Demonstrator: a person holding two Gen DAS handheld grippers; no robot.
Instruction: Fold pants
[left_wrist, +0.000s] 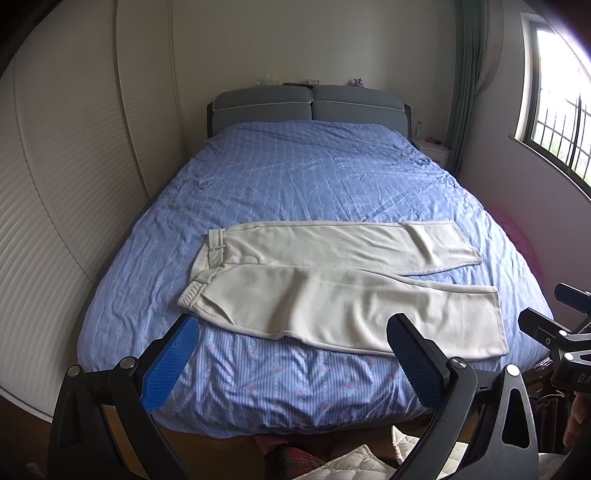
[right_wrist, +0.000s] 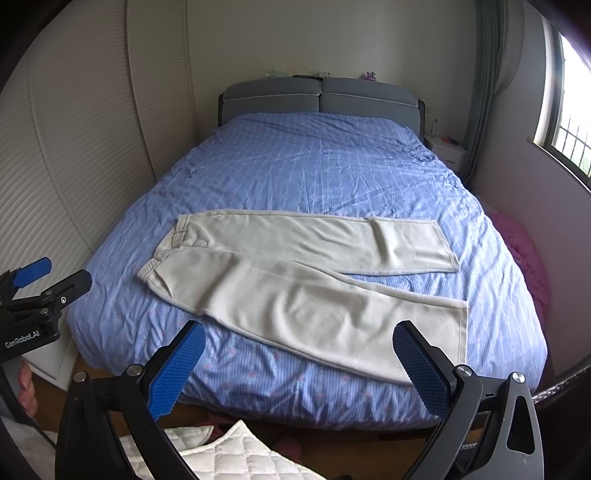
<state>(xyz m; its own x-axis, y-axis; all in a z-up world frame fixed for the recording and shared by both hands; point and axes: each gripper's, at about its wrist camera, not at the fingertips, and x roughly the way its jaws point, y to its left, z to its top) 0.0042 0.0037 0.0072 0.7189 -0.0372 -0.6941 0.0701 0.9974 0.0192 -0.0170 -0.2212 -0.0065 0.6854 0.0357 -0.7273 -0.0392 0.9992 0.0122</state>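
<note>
Cream pants (left_wrist: 332, 280) lie flat across the near half of a bed with a blue patterned cover (left_wrist: 314, 173), waistband at the left, both legs spread toward the right. They also show in the right wrist view (right_wrist: 295, 273). My left gripper (left_wrist: 293, 332) is open and empty, held above the bed's foot edge, short of the near leg. My right gripper (right_wrist: 299, 339) is open and empty, also above the foot edge in front of the near leg. The right gripper shows at the edge of the left wrist view (left_wrist: 557, 332); the left gripper shows in the right wrist view (right_wrist: 48, 284).
A grey padded headboard (left_wrist: 310, 103) stands at the far end. A slatted wardrobe (left_wrist: 55, 221) runs along the left. A nightstand (left_wrist: 432, 147) and a window (left_wrist: 554, 110) are at the right. White quilted fabric (right_wrist: 229, 454) lies on the floor below the grippers.
</note>
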